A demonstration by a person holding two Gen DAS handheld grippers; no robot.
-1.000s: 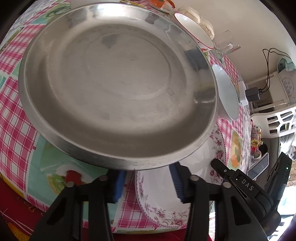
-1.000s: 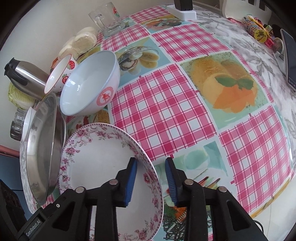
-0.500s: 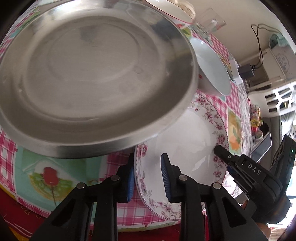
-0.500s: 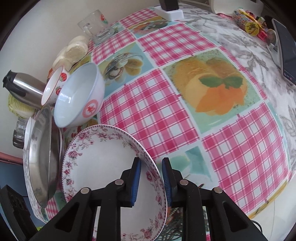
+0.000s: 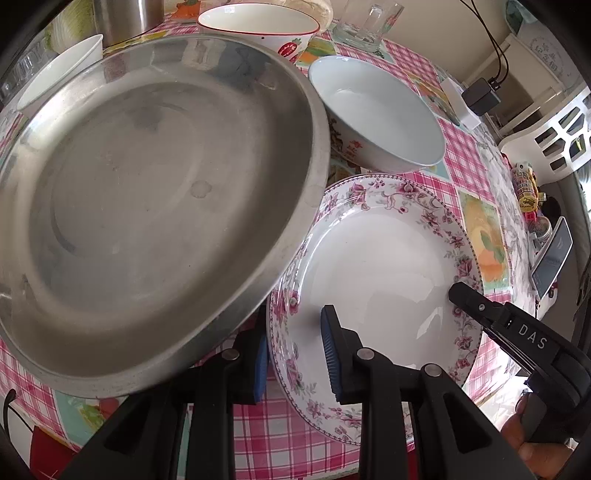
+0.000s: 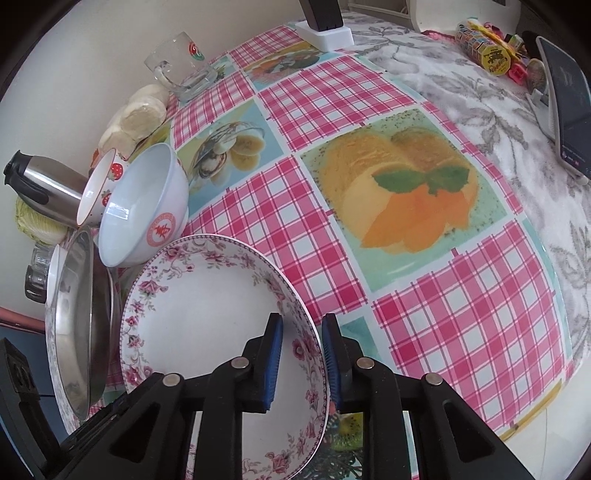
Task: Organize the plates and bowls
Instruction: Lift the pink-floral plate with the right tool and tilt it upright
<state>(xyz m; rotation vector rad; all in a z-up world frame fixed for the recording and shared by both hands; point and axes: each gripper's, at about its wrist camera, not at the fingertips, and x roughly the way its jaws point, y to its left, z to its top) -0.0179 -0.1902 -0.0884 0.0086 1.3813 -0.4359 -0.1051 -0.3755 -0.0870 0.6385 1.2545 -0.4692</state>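
A white plate with a pink floral rim [image 5: 373,258] is held tilted above the checked tablecloth. My left gripper [image 5: 295,354] is shut on its near-left rim. My right gripper [image 6: 301,362] is shut on its opposite rim, and its black body shows in the left wrist view [image 5: 517,328]. A large steel plate [image 5: 147,206] lies left of the floral plate and overlaps its edge; it also shows in the right wrist view [image 6: 74,332]. A pale blue bowl with a red emblem [image 6: 147,206] sits behind them. A strawberry-print bowl [image 6: 99,188] leans beside it.
A steel kettle [image 6: 40,188], buns [image 6: 136,114] and a glass mug [image 6: 181,70] stand along the wall. A small white bowl [image 5: 59,74] sits far left. A phone on a stand [image 6: 565,114], snack packs [image 6: 487,48] and a charger [image 6: 325,26] lie at the far right.
The left gripper moved from the steel plate's edge to the floral plate's rim and shut on it. The right gripper closed on the opposite rim. The floral plate now sits higher and tilted.
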